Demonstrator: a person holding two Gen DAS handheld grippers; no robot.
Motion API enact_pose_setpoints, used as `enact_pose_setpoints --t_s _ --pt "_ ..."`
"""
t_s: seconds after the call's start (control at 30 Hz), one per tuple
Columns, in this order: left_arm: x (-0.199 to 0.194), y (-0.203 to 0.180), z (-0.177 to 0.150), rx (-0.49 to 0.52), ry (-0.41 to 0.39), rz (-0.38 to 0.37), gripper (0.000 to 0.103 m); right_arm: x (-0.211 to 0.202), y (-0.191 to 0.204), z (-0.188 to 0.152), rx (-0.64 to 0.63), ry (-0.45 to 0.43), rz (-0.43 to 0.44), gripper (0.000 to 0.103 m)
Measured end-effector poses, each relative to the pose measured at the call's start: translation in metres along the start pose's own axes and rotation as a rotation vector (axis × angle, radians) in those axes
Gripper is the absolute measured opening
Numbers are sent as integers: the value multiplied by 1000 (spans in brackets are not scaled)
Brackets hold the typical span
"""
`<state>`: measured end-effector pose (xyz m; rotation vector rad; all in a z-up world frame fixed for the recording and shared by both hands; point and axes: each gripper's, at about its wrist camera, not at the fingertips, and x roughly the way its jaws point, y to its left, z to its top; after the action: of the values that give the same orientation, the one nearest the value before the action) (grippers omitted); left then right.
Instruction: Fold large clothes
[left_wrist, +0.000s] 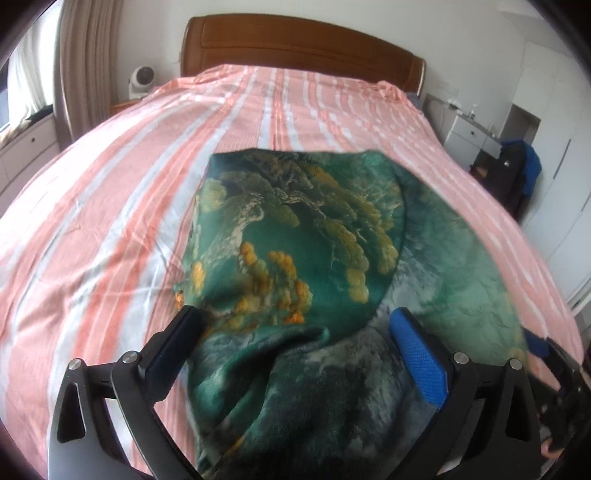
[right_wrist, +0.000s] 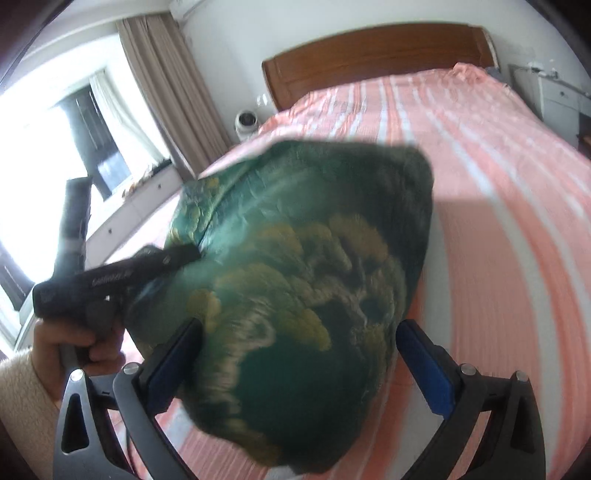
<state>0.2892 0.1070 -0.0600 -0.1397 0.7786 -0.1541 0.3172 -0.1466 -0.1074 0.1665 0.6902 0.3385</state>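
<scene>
- Pink-striped sheet (left_wrist: 110, 206) covers my bed, wooden headboard (left_wrist: 295, 48) behind, curtains (right_wrist: 173, 85) at the window.
- Green garment (left_wrist: 295, 240) lies folded mid-bed.
- Left hand-held gripper (left_wrist: 295, 321) and right hand-held gripper (right_wrist: 299, 332) both spread wide; garment's near edge is cut off.

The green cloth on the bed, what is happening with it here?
A person is folding a green printed garment on a bed with a pink striped sheet, holding one claw in each hand. The left claw and the right claw both stand open around the fabric. In the right wrist view the cloth looks lifted and blurred, so it seems mid-fold.
</scene>
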Motion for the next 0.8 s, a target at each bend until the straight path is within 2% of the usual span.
enact_pose_setpoints --t_s 0.13,0.23,0.37,0.5,0.63,0.73,0.8 --pt "-50 9 -11 -26 -47 -50 102 -34 3 13 -51 -80 -36 103" --pt "-79 33 -35 -123 -78 -41 102 -55 9 30 -135 -128 -54 103" --pt "-91 76 -72 -265 -38 -2 102 -51 41 64 -279 -115 -15 103" --pt "-96 107 -96 -337 8 39 101 -9 97 93 -445 -22 103 103" --pt "-106 124 -109 -378 -6 31 101 59 135 102 -515 83 106 102" --pt "-109 132 -115 -381 -12 27 101 122 152 82 -566 200 68 102" --pt "-107 133 -116 -361 -10 37 101 143 154 58 -602 228 49 103"
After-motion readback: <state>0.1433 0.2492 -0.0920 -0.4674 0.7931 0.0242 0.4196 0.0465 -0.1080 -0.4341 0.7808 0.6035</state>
